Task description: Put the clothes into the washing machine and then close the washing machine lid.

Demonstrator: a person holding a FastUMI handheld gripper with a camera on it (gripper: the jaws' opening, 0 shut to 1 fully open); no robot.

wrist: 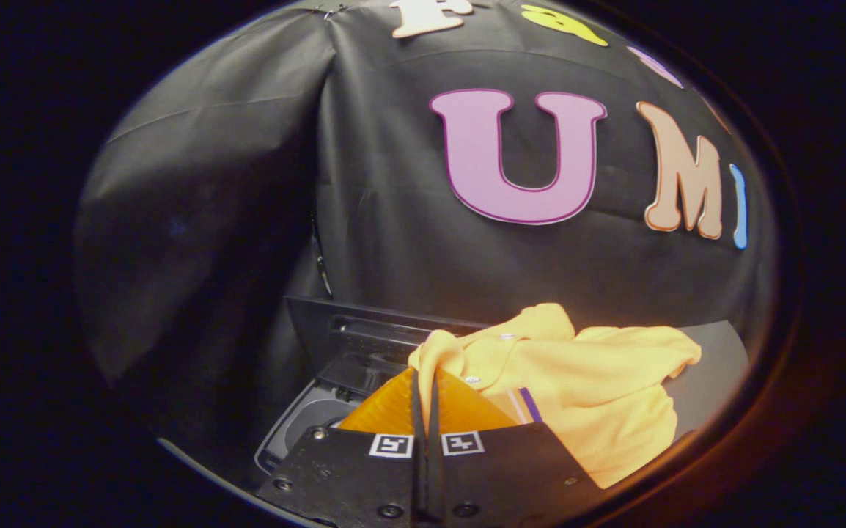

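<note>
A yellow polo shirt (584, 381) with white buttons lies bunched just ahead and to the right of my fingers. Its collar end is drawn up into a fold that runs down between the two orange fingers (383, 411). My gripper (425, 378) is shut on that fold, the fingers pressed together with cloth between them. To the left, beyond the fingers, the washing machine (298, 429) shows a grey top rim. Its dark lid (350, 334) stands raised at the back. The shirt's body hangs partly over the machine's right side; the drum is hidden behind my fingers and the cloth.
A dark grey surface (716, 359) lies under the shirt's far right sleeve. The booth's black cloth wall (394, 220) rises close behind the machine and wraps around on the left.
</note>
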